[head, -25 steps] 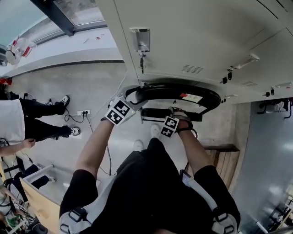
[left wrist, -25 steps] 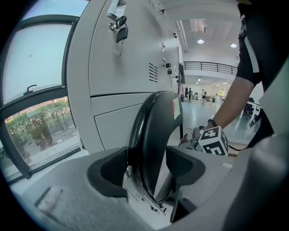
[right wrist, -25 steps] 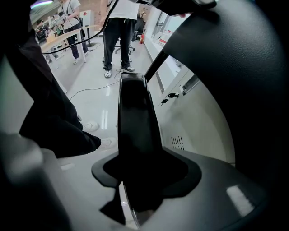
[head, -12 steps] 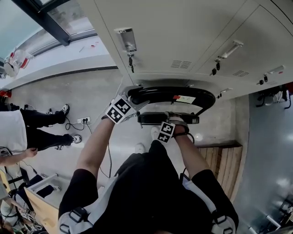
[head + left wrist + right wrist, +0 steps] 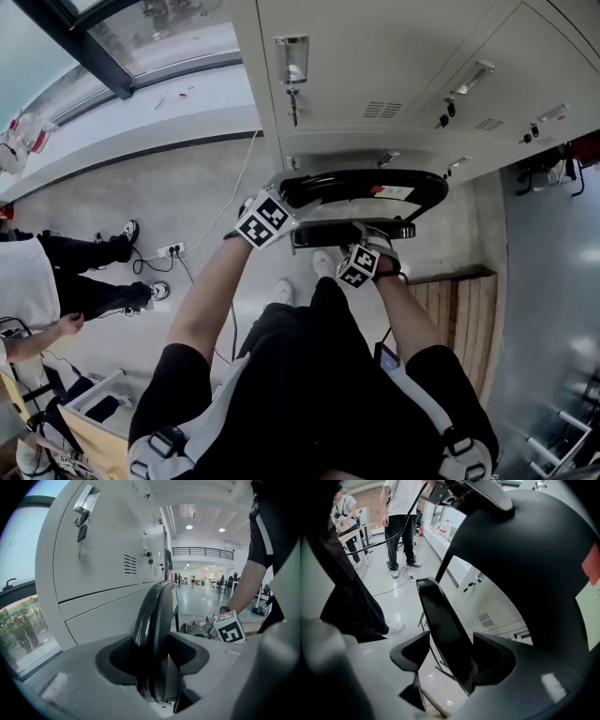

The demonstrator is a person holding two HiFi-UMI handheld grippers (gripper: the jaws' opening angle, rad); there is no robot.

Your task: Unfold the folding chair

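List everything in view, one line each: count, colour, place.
folding chair: one, black, in front of the lockers.
lockers: one row, pale grey, behind the chair.
keys: several, dark, hanging from locker locks.
power strip: one, white, on the floor at left.
wooden bench: one, brown, on the floor at right.
bystander: one, white top, black trousers, at left.
left gripper: one, grey; jaws just closed onto the backrest.
right gripper: one, grey; jaws just opened, seat between them, not clamped.

Keys hang from a grey locker.
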